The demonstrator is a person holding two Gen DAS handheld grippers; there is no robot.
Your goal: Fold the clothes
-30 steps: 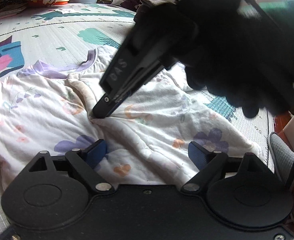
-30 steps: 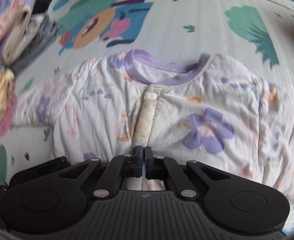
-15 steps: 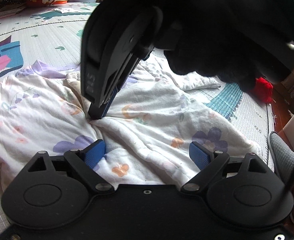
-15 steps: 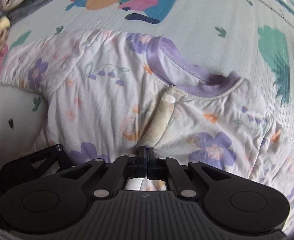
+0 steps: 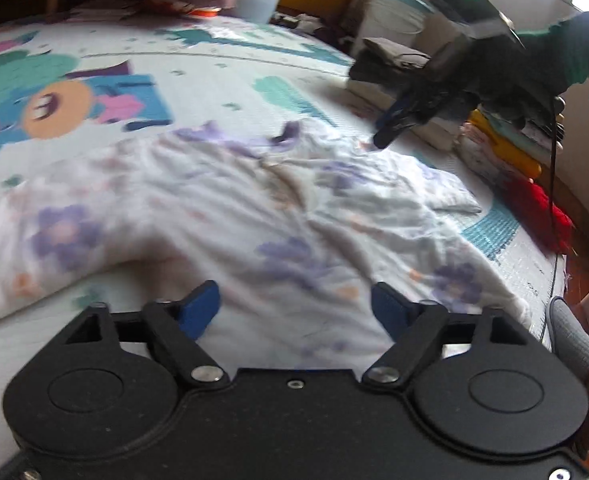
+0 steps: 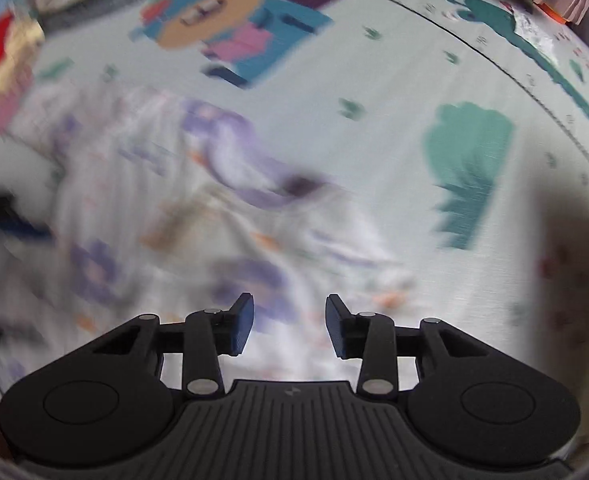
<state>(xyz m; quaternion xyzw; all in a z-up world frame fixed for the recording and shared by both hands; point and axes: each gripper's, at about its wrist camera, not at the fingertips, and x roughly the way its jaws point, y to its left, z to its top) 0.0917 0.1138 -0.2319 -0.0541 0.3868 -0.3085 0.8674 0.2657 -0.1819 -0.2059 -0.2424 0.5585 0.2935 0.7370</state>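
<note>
Across the middle of the patterned play mat [image 5: 222, 80] lies a white child's top [image 5: 254, 216] printed with purple flowers, spread flat but wrinkled. Its long axis runs left to right in the left camera's view, one sleeve reaching to the near left, the other to the right. Its purple collar [image 5: 234, 140] points toward the far side of the mat, and the hem lies nearest your left gripper.

Your left gripper [image 5: 296, 312] hovers over the hem with its blue fingers [image 5: 198, 308] spread wide and closing; fabric shows below the gap, but the pads do not press on it.

Your right gripper [image 6: 289, 330] points steeply down at the top [image 6: 222, 240], near the collar [image 6: 246, 176]. Its jaws are opening, with nothing gripped between them. From the left camera you see the same gripper [image 5: 390, 126] at the far right, held by a dark gloved hand [image 5: 494, 80], its tip just above the shoulder of the top.

Beyond it, at the mat's far right edge, sits a stack of folded clothes [image 5: 494, 140], with a red garment [image 5: 538, 208] just nearer. The right camera's view is blurred.
</note>
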